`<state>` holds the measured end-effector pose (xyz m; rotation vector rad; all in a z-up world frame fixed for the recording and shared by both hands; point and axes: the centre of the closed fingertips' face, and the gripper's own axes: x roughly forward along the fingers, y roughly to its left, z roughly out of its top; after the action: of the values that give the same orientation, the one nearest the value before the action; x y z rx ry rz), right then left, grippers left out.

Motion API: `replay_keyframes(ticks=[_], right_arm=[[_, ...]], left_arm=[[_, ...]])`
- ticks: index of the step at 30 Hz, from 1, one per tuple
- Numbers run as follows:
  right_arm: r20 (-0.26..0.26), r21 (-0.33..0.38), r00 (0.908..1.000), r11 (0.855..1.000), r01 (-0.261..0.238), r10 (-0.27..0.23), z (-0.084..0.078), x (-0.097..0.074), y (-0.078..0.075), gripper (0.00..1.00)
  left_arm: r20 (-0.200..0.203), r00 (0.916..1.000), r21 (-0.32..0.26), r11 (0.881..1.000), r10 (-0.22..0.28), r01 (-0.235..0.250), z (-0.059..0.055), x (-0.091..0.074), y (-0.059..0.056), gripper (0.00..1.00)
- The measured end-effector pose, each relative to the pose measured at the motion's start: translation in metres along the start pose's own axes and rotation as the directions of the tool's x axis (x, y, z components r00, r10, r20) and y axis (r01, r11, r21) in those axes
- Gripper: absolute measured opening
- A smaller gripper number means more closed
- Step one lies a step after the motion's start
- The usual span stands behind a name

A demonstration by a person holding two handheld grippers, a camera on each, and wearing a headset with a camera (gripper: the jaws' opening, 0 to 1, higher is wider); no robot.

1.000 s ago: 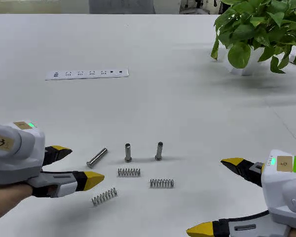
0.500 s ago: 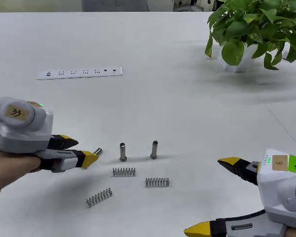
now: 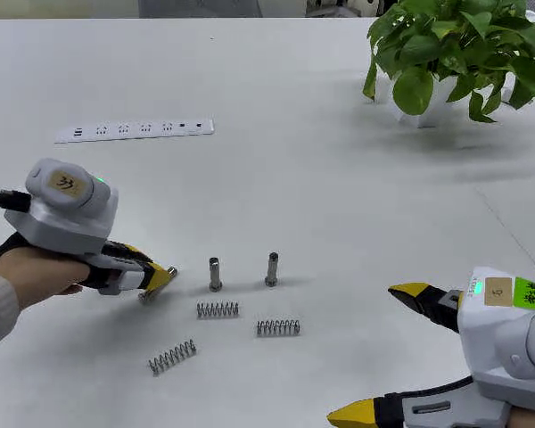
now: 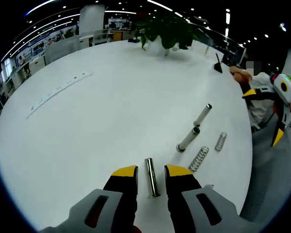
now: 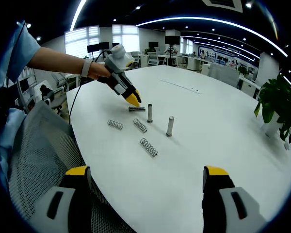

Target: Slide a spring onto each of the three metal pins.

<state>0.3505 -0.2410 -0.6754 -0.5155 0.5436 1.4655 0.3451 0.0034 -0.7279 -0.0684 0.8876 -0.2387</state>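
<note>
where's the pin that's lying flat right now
In the left gripper view the lying pin rests on the table between the left gripper's open jaws. In the head view it is just left of the nearest upright pin.

An open-plan office: broad white meeting table point(image 3: 339, 205), leafy green potted plant point(image 3: 446, 45) at one o'clock, long white power strip point(image 3: 134, 130) at eleven, grey mesh chair point(image 5: 43, 145).

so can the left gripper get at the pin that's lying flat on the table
Probably yes. The left gripper is open, with its fingers on either side of the lying pin, small gaps on both sides and nothing between them. The standing pins and springs sit off to one side.
</note>
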Motion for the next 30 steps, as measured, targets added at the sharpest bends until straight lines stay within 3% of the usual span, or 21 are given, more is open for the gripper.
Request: replay_keyframes(ticks=[4,9,16,17,24,30], right_arm=[[-0.002,0.003,1.0000,1.000,0.002,-0.002,-0.001,-0.001,-0.002,0.97],[-0.006,0.008,1.0000,1.000,0.005,-0.005,-0.003,-0.002,-0.002,0.97],[-0.010,0.008,1.0000,1.000,0.002,-0.002,-0.005,-0.001,-0.001,0.97],[-0.011,0.007,0.9999,1.000,0.000,0.000,-0.005,-0.001,-0.001,0.97],[-0.011,-0.003,0.9999,1.000,-0.007,0.007,-0.003,0.002,0.000,0.97],[-0.011,-0.005,0.9999,1.000,-0.006,0.006,-0.006,0.001,-0.001,0.97]], left_arm=[[-0.045,0.9990,0.001,1.000,-0.005,0.005,-0.003,0.009,0.003,0.21],[-0.111,0.9937,0.043,0.999,0.013,-0.009,-0.008,0.017,0.004,0.22],[-0.160,0.9864,0.100,0.995,0.040,-0.024,-0.007,0.024,0.004,0.21],[-0.183,0.9816,0.120,0.992,0.056,-0.034,-0.008,0.024,0.005,0.20],[-0.248,0.9632,0.169,0.984,0.104,-0.063,-0.009,0.026,0.006,0.17],[-0.311,0.9398,0.220,0.973,0.141,-0.074,-0.009,0.028,0.005,0.15]])
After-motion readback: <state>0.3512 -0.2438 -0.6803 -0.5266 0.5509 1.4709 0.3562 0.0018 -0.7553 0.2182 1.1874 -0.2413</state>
